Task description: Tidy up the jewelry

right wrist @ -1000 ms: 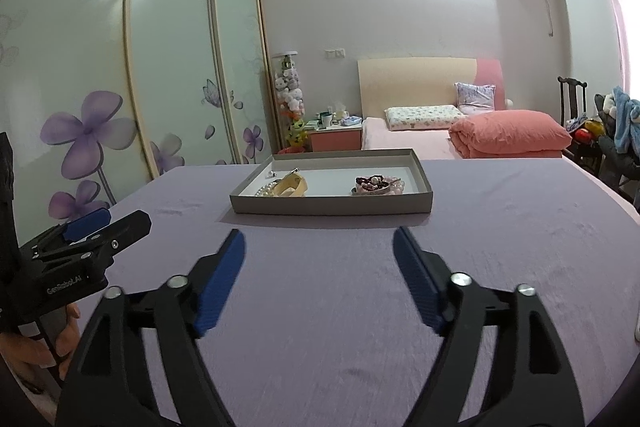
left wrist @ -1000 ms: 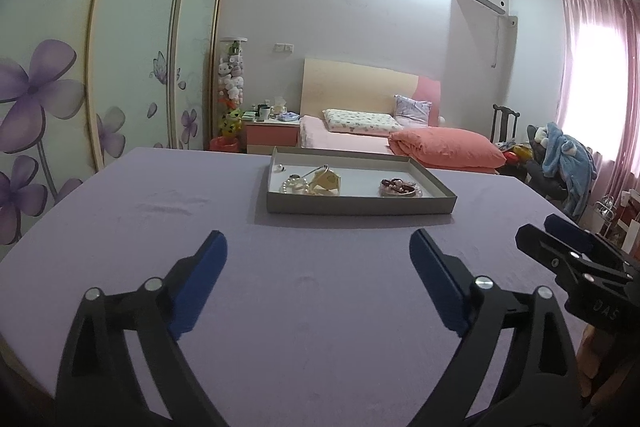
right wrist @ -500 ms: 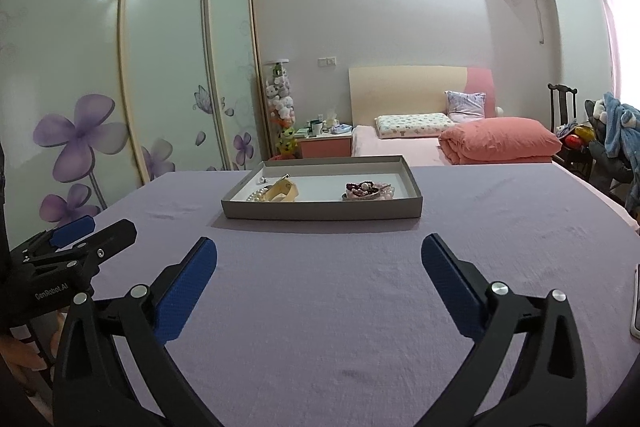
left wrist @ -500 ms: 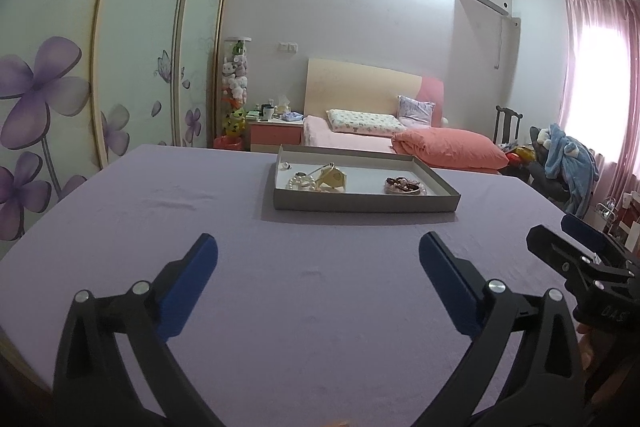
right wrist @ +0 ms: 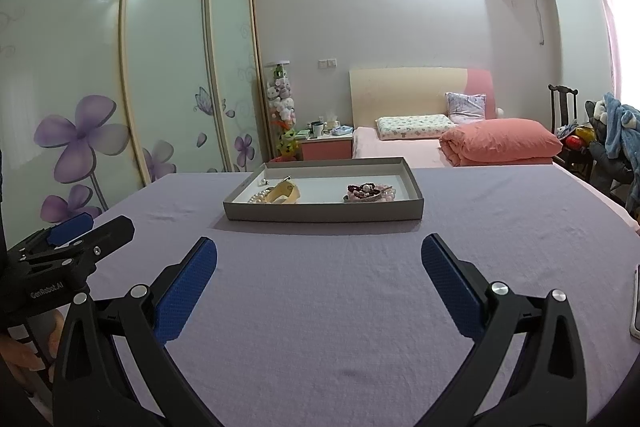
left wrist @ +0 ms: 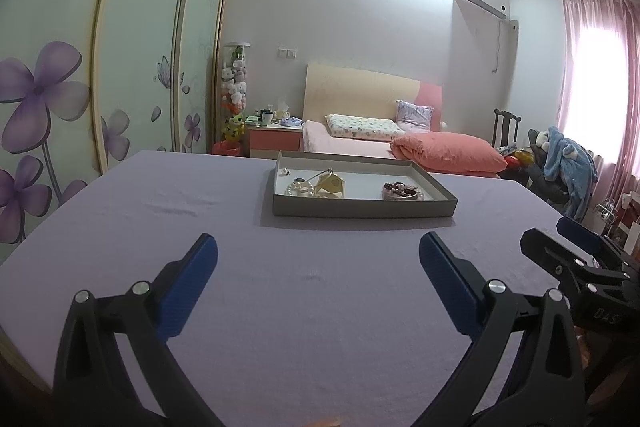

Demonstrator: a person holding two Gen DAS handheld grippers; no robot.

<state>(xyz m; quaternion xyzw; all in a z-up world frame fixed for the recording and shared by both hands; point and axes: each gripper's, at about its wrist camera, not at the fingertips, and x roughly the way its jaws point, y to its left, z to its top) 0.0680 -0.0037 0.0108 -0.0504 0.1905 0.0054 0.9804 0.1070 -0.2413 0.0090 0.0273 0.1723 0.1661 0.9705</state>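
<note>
Both your claws, left [left wrist: 318,259] and right [right wrist: 319,261], gape wide, holding nothing; ahead of them the tray [right wrist: 320,215] already holds pearls [right wrist: 258,197] and beads [right wrist: 363,191], which fits jewelry sorted or awaiting sorting.

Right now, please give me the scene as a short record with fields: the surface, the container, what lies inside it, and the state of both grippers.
surface: table with a purple cloth
container: shallow grey tray, beyond both grippers
tray, left part: pearl strand, yellow band-like piece, small pieces too small to tell
tray, right part: dark red beads
left gripper: open, empty, short of the tray
right gripper: open, empty, short of the tray
</note>
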